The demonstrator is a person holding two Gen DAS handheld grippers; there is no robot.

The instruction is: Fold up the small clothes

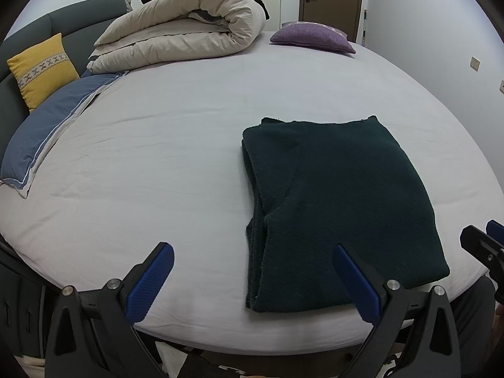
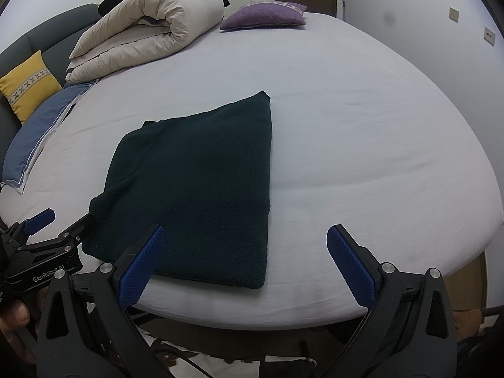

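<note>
- Dark green knitted garment (image 1: 340, 208), already folded into a thick rectangular stack, lay flat on the pale lilac bedsheet (image 1: 176, 157), near the front edge of the bed, nothing touching it.
- Left gripper (image 1: 253, 278), black frame w/ blue textured pads: jaws spread wide, empty, hovering at the bed's front edge. Its right-side pad overlapped the garment's near edge in view; contact or not — couldn't tell.
- Right gripper (image 2: 245, 264), same build: also spread wide, nothing pinched. Its left-side pad sat over the near edge; the other pad was over bare sheet.
- Key relation: garment lay ahead of both tools, between them. From the left wrist view it sat right of centre; from the right wrist view, left of centre. Long axis ran away from the person, front edge to mid-bed.
- Layered fold edges showed along the garment's left side, so the left gripper looked nearer to that stacked edge; the right gripper nearer to the smooth right side & near-right corner.
- Judgement: the fold looked mostly done; any further fold would prob. be across the long axis, near edge carried toward the far edge.
- Elsewhere, well apart: rolled beige duvet (image 1: 189, 28), purple cushion (image 1: 312, 37), yellow cushion (image 1: 41, 69), blue pillow (image 1: 47, 129) at the head end.
</note>
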